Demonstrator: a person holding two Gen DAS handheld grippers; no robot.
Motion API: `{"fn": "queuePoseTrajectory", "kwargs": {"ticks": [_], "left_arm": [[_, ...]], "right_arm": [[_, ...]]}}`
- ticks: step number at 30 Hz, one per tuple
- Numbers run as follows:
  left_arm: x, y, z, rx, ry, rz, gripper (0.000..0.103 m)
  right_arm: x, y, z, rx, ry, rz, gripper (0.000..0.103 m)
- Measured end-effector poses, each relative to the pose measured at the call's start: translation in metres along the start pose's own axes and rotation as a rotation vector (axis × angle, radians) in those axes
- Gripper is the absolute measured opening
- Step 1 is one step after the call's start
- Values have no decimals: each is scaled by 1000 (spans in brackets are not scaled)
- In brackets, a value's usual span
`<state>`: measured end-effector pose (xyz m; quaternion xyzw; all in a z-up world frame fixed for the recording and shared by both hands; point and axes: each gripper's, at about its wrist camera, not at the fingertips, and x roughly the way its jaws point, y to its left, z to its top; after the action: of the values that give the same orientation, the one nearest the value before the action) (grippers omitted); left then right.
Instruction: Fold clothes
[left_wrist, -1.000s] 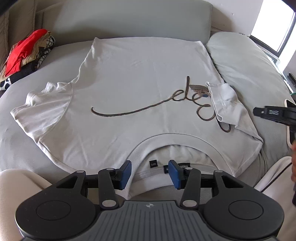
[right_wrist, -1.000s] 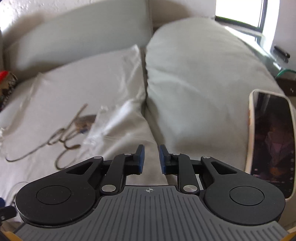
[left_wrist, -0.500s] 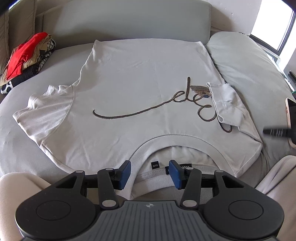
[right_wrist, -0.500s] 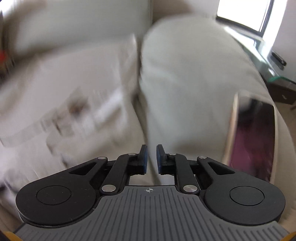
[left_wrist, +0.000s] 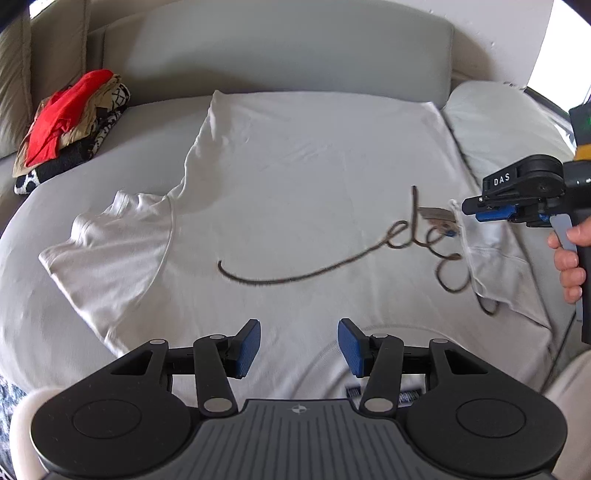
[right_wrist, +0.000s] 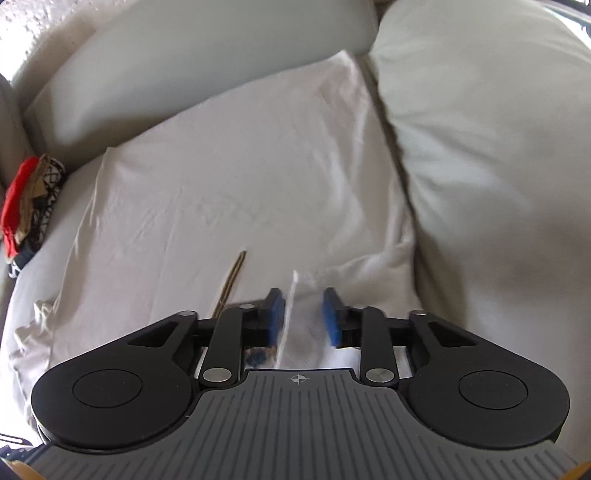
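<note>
A white T-shirt (left_wrist: 303, 192) with brown script lettering (left_wrist: 332, 266) lies flat on a grey sofa seat, collar nearest me. Its right sleeve (left_wrist: 491, 266) is folded in over the chest; the left sleeve (left_wrist: 110, 251) lies spread out. My left gripper (left_wrist: 299, 343) hovers open over the chest just past the collar, with nothing between its pads. My right gripper (left_wrist: 480, 210), held in a hand (left_wrist: 570, 258), is at the folded sleeve. In the right wrist view its jaws (right_wrist: 303, 317) are opening, with the sleeve's raised edge (right_wrist: 291, 295) between them and not pinched.
A pile of clothes with a red garment on top (left_wrist: 70, 125) sits at the far left of the seat, also seen as the red pile (right_wrist: 29, 199). A grey back cushion (left_wrist: 277, 48) runs behind the shirt, and a plump grey cushion (right_wrist: 498, 147) borders its right side.
The right gripper swung left, away from the cushion and the phone, to the folded sleeve, and its jaws widened. The left gripper shifted forward over the shirt, past the collar.
</note>
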<state>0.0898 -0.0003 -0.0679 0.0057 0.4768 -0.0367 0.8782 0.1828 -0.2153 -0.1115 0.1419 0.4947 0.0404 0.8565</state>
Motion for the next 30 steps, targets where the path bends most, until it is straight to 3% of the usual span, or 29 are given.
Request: {"fn": "queuePoseTrajectory", "kwargs": {"ticks": [3, 5, 7, 9, 12, 14, 17, 19, 22, 23, 25, 28, 30], "left_arm": [[8, 0, 4, -8, 13, -16, 48], [11, -1, 4, -9, 21, -24, 48], [13, -1, 2, -7, 30, -26, 48], [15, 1, 0, -15, 35, -28, 48], [17, 5, -3, -35, 46, -25, 48], [18, 7, -3, -39, 53, -19, 48], [16, 7, -5, -35, 49, -17, 49], [18, 7, -6, -41, 53, -16, 49], [21, 3, -6, -41, 57, -9, 49], [20, 1, -6, -37, 55, -7, 49], [16, 0, -6, -33, 52, -10, 49], [13, 2, -7, -36, 48, -1, 49], [12, 4, -8, -43, 50, 3, 49]], "right_arm": [[8, 2, 0, -6, -12, -19, 33], [10, 2, 0, -11, -31, -42, 3], [9, 3, -1, -16, -65, -30, 1], [5, 4, -3, -22, -118, 21, 0], [15, -1, -2, 18, -53, 148, 3], [9, -9, -3, 53, -75, 146, 16], [-12, -26, -2, 111, -152, 141, 16], [-9, -29, 4, 97, -92, 138, 18], [1, -22, 1, 58, -42, 89, 43], [5, -20, 0, 45, -25, 72, 45], [14, -16, -2, 43, -4, 34, 43], [17, -15, -3, 44, -7, -42, 17], [15, -20, -4, 47, -11, -66, 14]]}}
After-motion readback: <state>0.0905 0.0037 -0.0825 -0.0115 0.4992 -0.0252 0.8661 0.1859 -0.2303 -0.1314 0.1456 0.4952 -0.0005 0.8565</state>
